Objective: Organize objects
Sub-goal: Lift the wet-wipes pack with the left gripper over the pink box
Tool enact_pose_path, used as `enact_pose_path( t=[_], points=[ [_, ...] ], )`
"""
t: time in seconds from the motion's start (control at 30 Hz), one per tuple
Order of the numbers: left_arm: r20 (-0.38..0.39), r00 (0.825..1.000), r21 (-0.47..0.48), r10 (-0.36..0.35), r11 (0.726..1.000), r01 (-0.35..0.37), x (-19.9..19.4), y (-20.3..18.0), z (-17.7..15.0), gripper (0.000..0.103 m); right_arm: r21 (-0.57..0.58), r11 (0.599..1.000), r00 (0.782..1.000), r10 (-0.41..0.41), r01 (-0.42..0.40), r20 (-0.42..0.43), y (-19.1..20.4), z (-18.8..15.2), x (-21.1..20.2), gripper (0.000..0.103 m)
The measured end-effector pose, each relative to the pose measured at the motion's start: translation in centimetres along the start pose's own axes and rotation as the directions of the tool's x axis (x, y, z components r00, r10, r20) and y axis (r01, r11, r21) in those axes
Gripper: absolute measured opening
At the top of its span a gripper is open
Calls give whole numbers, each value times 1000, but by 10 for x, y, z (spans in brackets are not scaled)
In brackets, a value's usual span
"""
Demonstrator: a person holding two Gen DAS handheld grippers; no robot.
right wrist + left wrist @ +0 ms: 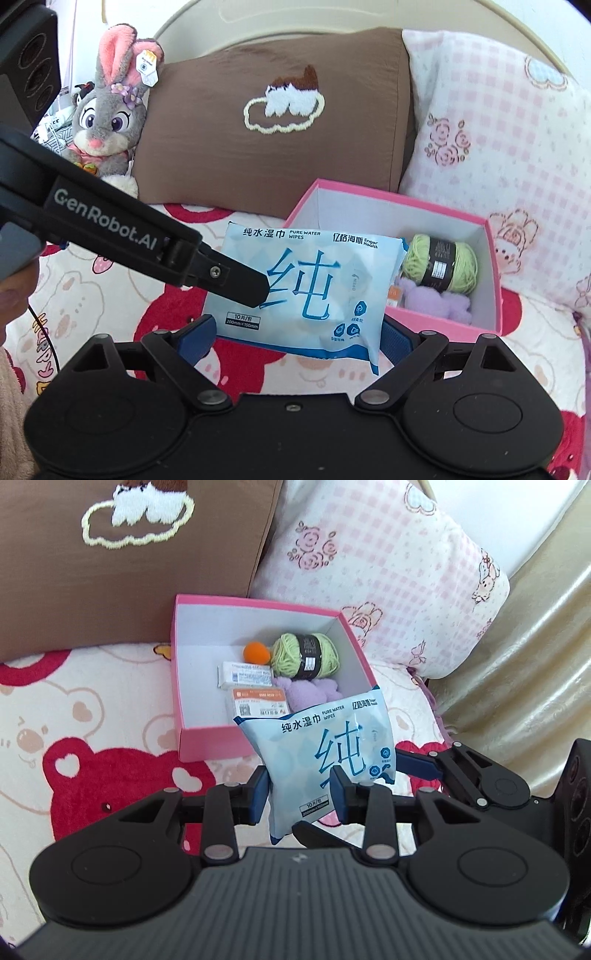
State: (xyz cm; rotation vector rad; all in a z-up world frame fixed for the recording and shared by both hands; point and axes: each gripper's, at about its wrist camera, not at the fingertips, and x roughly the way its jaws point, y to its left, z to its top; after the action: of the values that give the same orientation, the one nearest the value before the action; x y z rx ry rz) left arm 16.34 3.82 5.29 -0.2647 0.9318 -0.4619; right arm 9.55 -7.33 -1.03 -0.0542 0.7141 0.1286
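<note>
Left gripper clenched on the wipes pack, which I hold above the bedspread just before the pink box. Right gripper released, flanking the pack. I should clear the near wall, then lower onto the 2 cartons.

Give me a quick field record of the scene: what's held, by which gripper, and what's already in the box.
held item: wet wipes pack, blue and white, lifted off the bedding
left gripper: shut on the pack, fingers pinching its lower part
right gripper: open, fingers on either side of the pack's bottom edge; contact unclear
box: pink box, lid off, on the bear-print blanket
box contents: green yarn ball, orange pompom, purple plush, two small packets
behind box: brown pillow, pink checked pillow, bunny plush
</note>
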Motion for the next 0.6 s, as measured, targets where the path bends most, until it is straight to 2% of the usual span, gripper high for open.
enact_pose_path(
  t=[0.23, 0.43, 0.6],
  points=[
    [76, 997, 50, 28, 998, -32, -13, -21, 33, 35, -8, 1000, 999, -3, 4, 46, -16, 32, -12, 95],
    [79, 996, 54, 42, 997, -46, -3, -24, 60, 35, -25, 1000, 997, 3, -1, 78, -32, 57, -10, 95],
    [81, 995, 55, 64, 996, -68, 8, -21, 80, 35, -7, 999, 998, 36, -36, 56, -48, 73, 3, 95]
  ],
)
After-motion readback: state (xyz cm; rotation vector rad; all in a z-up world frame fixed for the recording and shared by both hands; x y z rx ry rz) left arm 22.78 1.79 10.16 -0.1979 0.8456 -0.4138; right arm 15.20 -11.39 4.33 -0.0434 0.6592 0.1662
